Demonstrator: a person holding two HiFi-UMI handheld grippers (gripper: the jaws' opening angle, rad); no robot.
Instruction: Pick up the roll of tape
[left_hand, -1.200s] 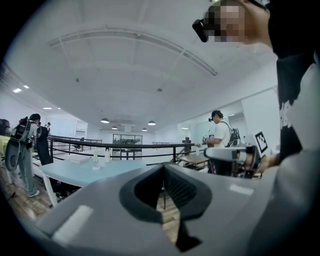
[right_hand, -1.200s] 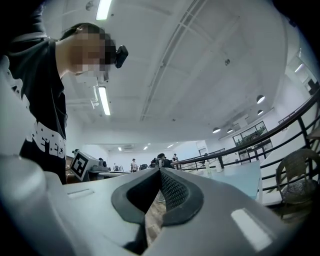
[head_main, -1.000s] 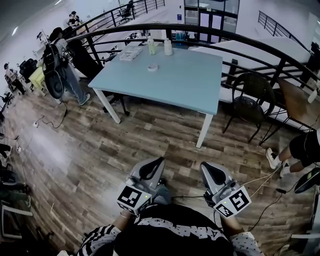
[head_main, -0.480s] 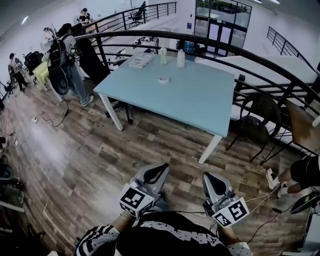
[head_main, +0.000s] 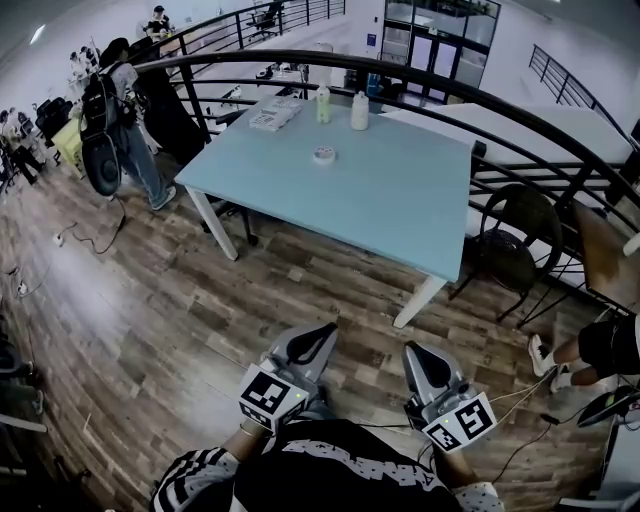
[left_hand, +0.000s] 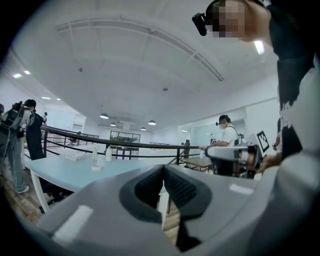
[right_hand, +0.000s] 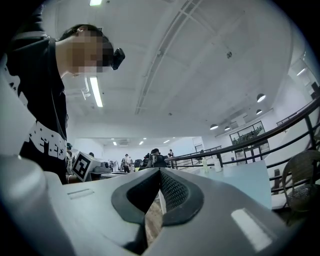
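The roll of tape (head_main: 323, 154) is a small white ring lying on the far part of the light blue table (head_main: 400, 210); in the left gripper view the tape (left_hand: 95, 167) shows far off on the tabletop. Both grippers are held level in front of my body, over the wooden floor and well short of the table. My left gripper (head_main: 326, 332) has its jaws together with nothing between them (left_hand: 163, 167). My right gripper (head_main: 411, 352) is likewise shut and empty (right_hand: 159, 170).
Two bottles (head_main: 323, 103) (head_main: 360, 110) and a white stack (head_main: 270, 118) stand at the table's far edge. A curved black railing (head_main: 540, 125) runs behind it. A dark chair (head_main: 515, 230) stands to the right, people (head_main: 115, 110) at the left, cables (head_main: 520, 395) on the floor.
The table and tape have come nearer and sit larger in the head view. Both grippers travelled forward with me, side by side, still shut.
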